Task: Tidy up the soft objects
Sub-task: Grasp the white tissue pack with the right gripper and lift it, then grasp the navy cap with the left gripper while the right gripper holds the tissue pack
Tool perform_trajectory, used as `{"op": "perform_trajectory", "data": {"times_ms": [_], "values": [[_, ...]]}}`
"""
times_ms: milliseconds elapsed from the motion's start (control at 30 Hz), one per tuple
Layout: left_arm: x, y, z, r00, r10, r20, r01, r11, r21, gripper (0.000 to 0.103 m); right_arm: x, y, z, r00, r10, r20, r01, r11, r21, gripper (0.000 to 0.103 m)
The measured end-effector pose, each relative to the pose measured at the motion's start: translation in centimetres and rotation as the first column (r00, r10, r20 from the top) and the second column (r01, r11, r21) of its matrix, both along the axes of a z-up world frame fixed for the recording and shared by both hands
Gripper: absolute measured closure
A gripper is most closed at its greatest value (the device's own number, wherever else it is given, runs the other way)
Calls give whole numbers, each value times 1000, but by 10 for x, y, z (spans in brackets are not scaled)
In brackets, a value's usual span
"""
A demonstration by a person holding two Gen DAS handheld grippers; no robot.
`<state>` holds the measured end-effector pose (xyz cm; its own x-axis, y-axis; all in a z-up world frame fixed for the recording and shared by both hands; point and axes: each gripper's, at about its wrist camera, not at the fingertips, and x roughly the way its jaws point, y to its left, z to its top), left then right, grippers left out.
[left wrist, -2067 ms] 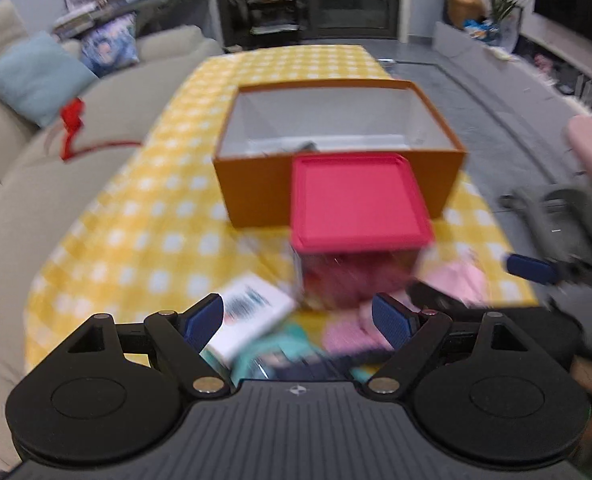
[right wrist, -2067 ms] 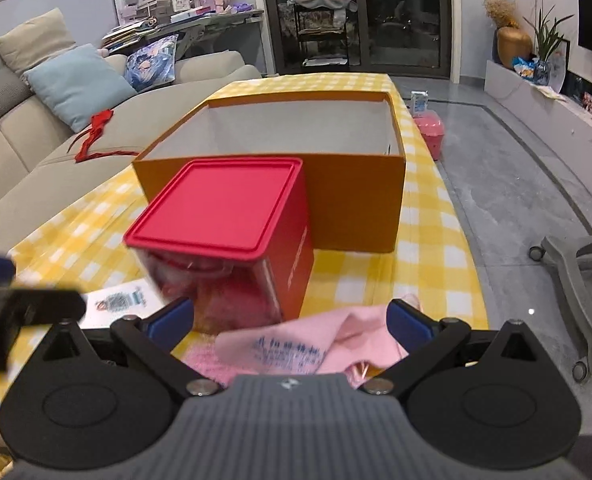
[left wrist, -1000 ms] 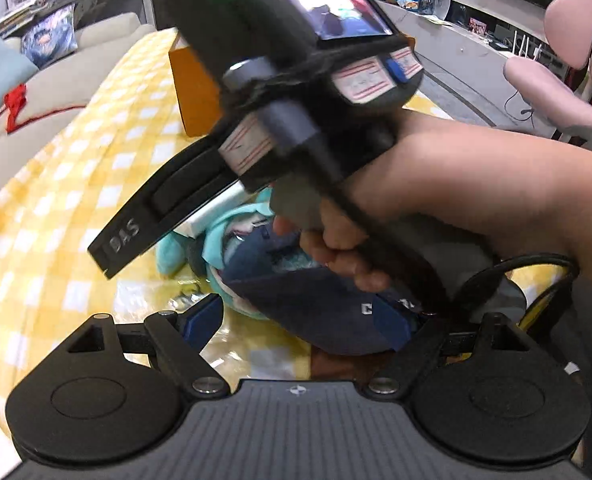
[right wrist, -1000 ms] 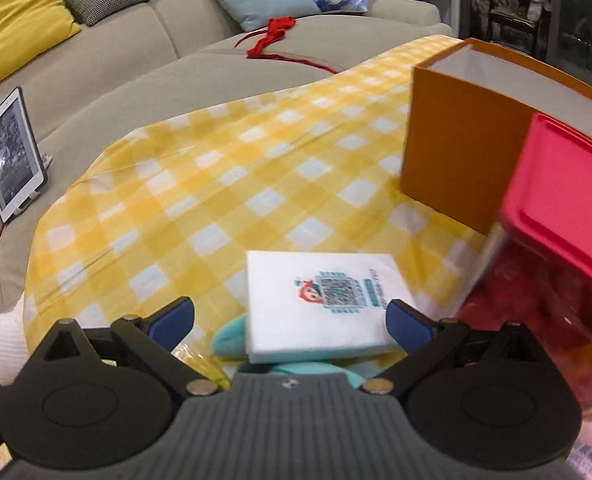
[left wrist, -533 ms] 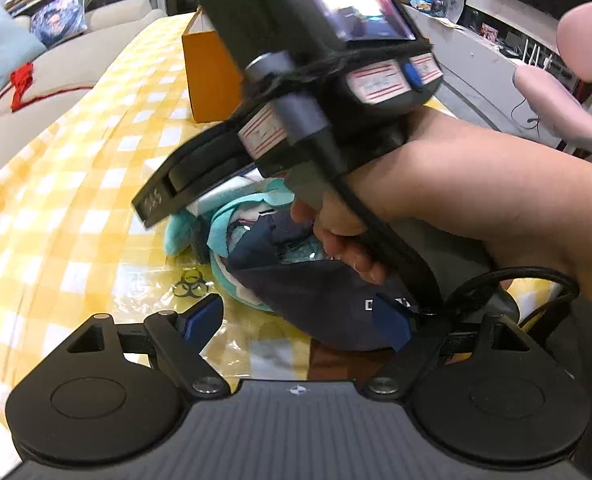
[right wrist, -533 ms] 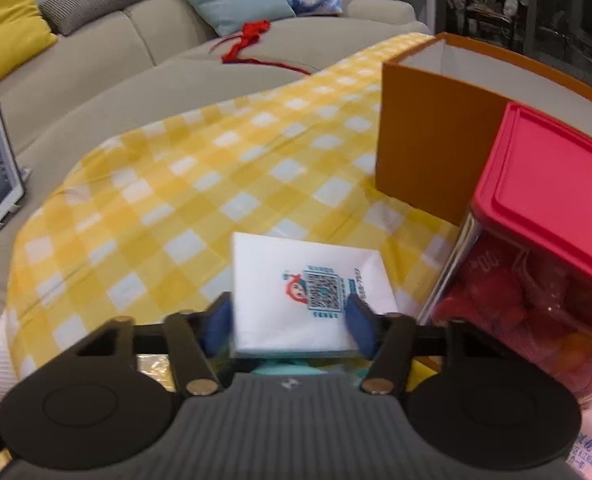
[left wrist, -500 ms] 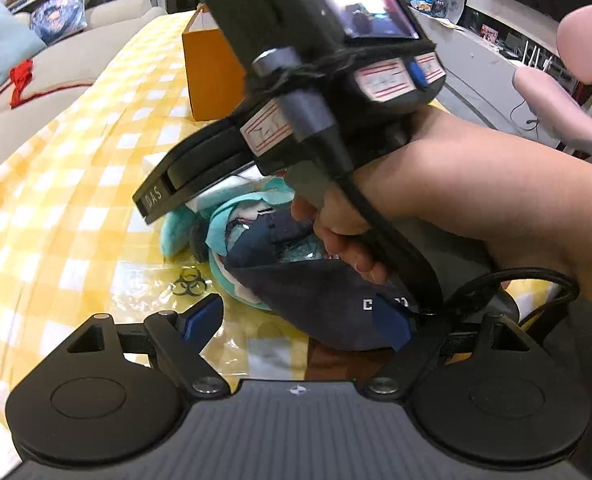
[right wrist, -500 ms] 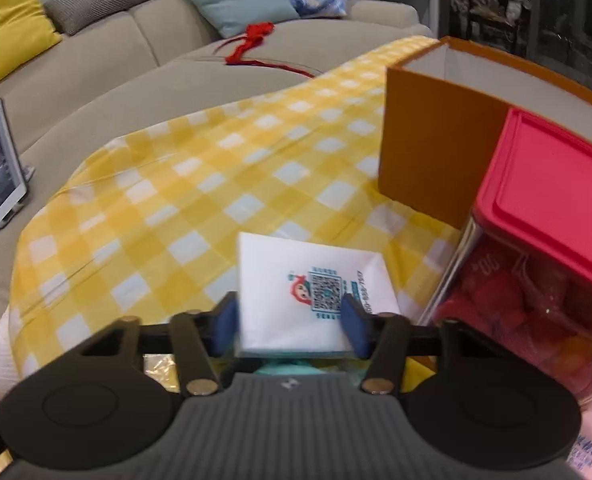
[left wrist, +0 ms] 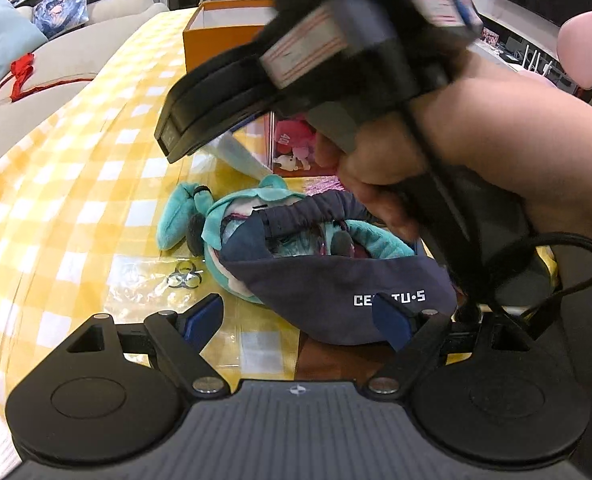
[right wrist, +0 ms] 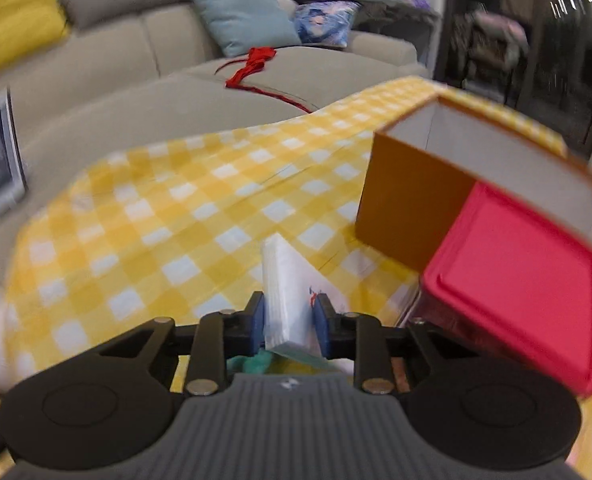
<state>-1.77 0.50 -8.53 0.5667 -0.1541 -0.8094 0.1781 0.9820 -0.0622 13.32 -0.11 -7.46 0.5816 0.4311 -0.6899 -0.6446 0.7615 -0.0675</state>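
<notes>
At lower centre of the left wrist view, the left tongs (left wrist: 296, 318) stand open above a teal plush toy (left wrist: 231, 216) and navy cap (left wrist: 336, 296) on the yellow checked surface (left wrist: 75, 184). In the right wrist view, the right tongs (right wrist: 287, 326), jaws just closed, pinch a white tissue pack (right wrist: 285, 300) at lower centre, left of the red-lidded container (right wrist: 512, 280) and orange box (right wrist: 408, 196).

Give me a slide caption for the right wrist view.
Right gripper pinches a white tissue pack above the yellow checked table.
</notes>
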Motion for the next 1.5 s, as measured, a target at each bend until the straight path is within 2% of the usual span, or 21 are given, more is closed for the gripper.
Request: {"op": "perform_trajectory", "data": {"times_ms": [67, 200, 400, 500, 667, 867, 1033, 1133, 1300, 1433, 1500], "values": [[1, -5, -1, 1000, 3, -6, -3, 1000, -3, 5, -3, 8, -2, 998, 27, 65, -22, 998, -66, 78], [3, -7, -1, 1000, 0, 0, 0, 1000, -10, 5, 9, 13, -8, 999, 18, 43, -14, 997, -78, 78], [5, -7, -3, 1000, 2, -4, -3, 1000, -8, 5, 13, 13, -12, 998, 34, 49, -29, 995, -92, 92], [4, -4, -1, 1000, 10, -4, -10, 1000, -17, 5, 17, 5, -4, 1000, 18, 25, -17, 999, -44, 93], [5, -3, -2, 1000, 20, -13, -21, 1000, -17, 4, 19, -5, 11, 998, 27, -63, -23, 998, 63, 94], [5, -2, -1, 1000, 21, -19, -22, 1000, -22, 4, 4, -21, 32, 988, 66, -137, -53, 994, 98, 94], [8, 0, -1, 999, 27, -27, -28, 999, -28, 4, 6, -53, 40, 979, -27, -201, 48, 994, 99, 94], [10, 2, -2, 1000, 18, -15, -18, 999, -31, 4, 4, -87, 49, 968, -83, -236, 121, 981, 150, 93], [10, 0, -7, 1000, -2, -13, 2, 999, -45, 4, -3, -132, 50, 958, -168, -233, 215, 957, 193, 93], [15, -4, -18, 1000, -19, -12, 18, 997, -76, 5, -6, -145, 49, 954, -168, -249, 223, 951, 215, 93], [18, -6, -24, 1000, -12, -23, 10, 997, -82, 11, -8, -145, 51, 957, -164, -239, 218, 951, 221, 93]]}}
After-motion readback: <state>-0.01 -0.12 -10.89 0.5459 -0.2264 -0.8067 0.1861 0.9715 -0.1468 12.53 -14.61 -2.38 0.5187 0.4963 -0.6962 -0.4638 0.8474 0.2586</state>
